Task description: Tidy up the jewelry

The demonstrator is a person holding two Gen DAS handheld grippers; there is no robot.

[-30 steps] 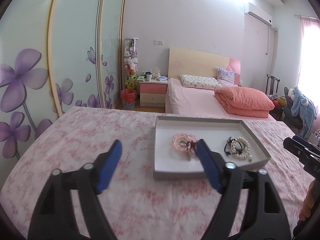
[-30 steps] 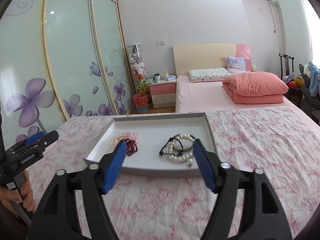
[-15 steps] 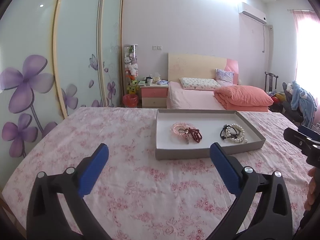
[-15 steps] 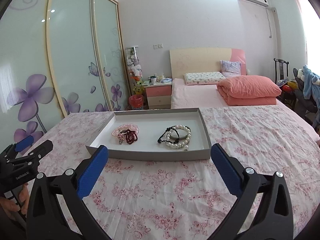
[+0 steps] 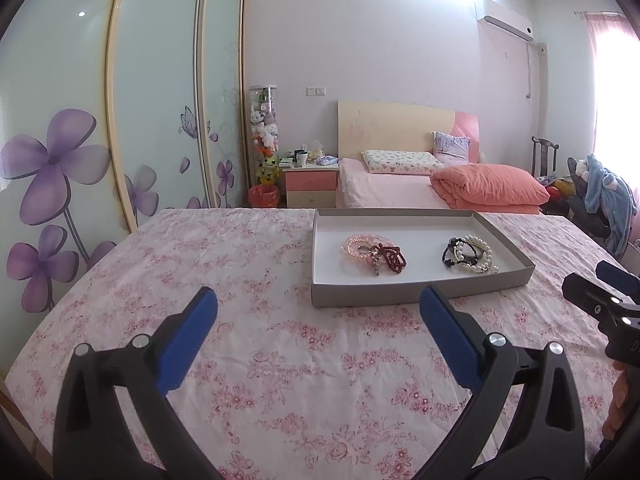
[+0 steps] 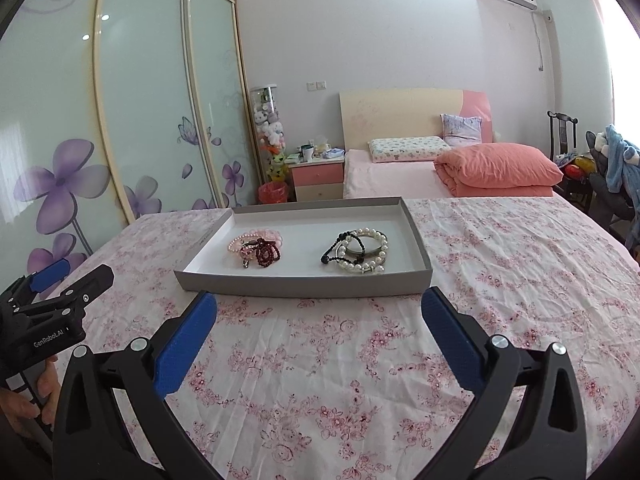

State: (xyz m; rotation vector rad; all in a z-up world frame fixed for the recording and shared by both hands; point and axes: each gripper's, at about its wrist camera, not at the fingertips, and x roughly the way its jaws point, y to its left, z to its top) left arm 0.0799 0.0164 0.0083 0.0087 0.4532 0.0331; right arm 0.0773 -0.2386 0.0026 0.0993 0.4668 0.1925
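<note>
A shallow grey tray (image 5: 420, 294) with a white floor sits on the pink floral cloth; it also shows in the right wrist view (image 6: 304, 280). In it lie a pile of pink and dark red bead bracelets (image 5: 374, 254) (image 6: 258, 248) on the left and a pile of pearl, black and silver bracelets (image 5: 470, 254) (image 6: 360, 254) on the right. My left gripper (image 5: 318, 312) is open and empty, hovering short of the tray's near wall. My right gripper (image 6: 319, 310) is open and empty, also just short of the tray.
The floral cloth (image 5: 200, 264) covers a wide table. Behind are a pink bed (image 5: 400, 188), a nightstand (image 5: 310, 184), a red bin (image 5: 262, 196) and sliding wardrobe doors (image 5: 160, 120). A chair with clothes (image 5: 600, 200) stands at the right.
Both grippers pulled back from the tray and opened wider. The jewelry stays in the tray.
</note>
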